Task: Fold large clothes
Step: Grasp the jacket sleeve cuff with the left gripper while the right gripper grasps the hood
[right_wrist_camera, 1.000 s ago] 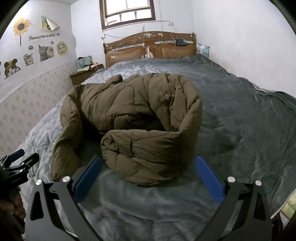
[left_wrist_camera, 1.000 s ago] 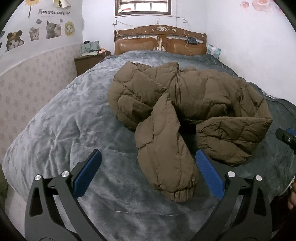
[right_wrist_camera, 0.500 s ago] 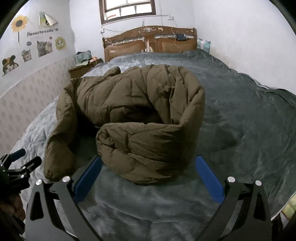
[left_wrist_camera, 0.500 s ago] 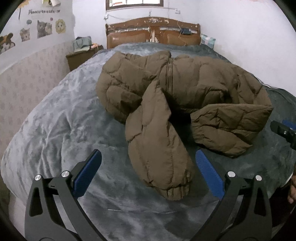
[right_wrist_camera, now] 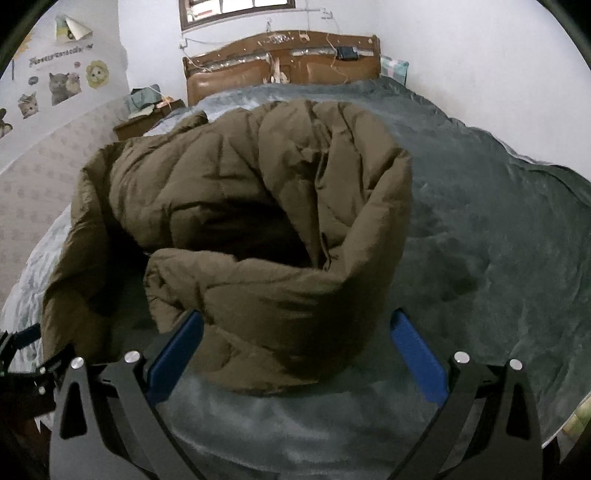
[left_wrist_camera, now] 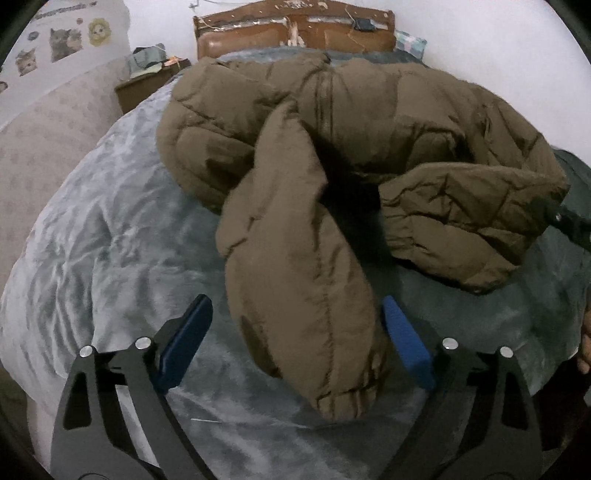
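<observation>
— Now, where does the garment lie?

— A brown padded jacket (left_wrist_camera: pixel 369 122) lies crumpled on the grey blanket (left_wrist_camera: pixel 110 229) of the bed, body towards the far wooden headboard (left_wrist_camera: pixel 295 26). One sleeve (left_wrist_camera: pixel 306 295) runs towards the near edge; the other sleeve (right_wrist_camera: pixel 266 306) is bent across the near right side.

— State of the left hand-held gripper (left_wrist_camera: pixel 295 332)?

— Jaws spread wide but closing. The cuff end of the near sleeve sits between the blue pads (left_wrist_camera: pixel 186 339); the pads do not press it.

— And the right hand-held gripper (right_wrist_camera: pixel 295 347)?

— Jaws spread, either side of the bent sleeve's near fold. No pinch visible.

— Surroundings?

— Nightstand (right_wrist_camera: pixel 144 122) far left; animal stickers (right_wrist_camera: pixel 62 86) on the left wall.
</observation>
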Demonstrator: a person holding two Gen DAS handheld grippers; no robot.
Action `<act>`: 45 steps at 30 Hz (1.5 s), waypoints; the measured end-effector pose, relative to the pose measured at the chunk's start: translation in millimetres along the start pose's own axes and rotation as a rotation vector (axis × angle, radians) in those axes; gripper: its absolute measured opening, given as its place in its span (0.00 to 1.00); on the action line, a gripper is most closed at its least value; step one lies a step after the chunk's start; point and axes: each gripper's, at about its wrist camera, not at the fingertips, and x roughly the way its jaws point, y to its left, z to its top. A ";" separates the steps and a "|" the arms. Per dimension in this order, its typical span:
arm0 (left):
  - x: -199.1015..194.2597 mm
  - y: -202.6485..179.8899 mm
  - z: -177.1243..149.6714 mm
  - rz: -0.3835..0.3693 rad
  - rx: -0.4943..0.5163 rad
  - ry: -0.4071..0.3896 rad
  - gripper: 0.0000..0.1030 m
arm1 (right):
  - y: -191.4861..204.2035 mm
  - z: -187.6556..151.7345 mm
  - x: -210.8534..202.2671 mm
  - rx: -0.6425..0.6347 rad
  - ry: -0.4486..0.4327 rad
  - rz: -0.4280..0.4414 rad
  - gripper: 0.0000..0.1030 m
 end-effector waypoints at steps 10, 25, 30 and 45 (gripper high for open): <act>18.0 -5.8 6.9 -0.004 0.014 0.047 0.72 | 9.6 7.6 20.6 -0.042 0.022 -0.025 0.97; 28.4 -1.0 5.7 -0.044 0.007 0.112 0.26 | 2.0 7.4 22.7 -0.039 0.059 0.014 0.41; 31.5 -0.4 6.3 -0.043 -0.002 0.110 0.23 | -0.8 5.9 16.9 -0.034 0.059 0.040 0.36; 24.9 -3.0 3.0 -0.027 -0.011 0.087 0.20 | -9.7 9.0 -7.7 -0.017 0.018 0.043 0.30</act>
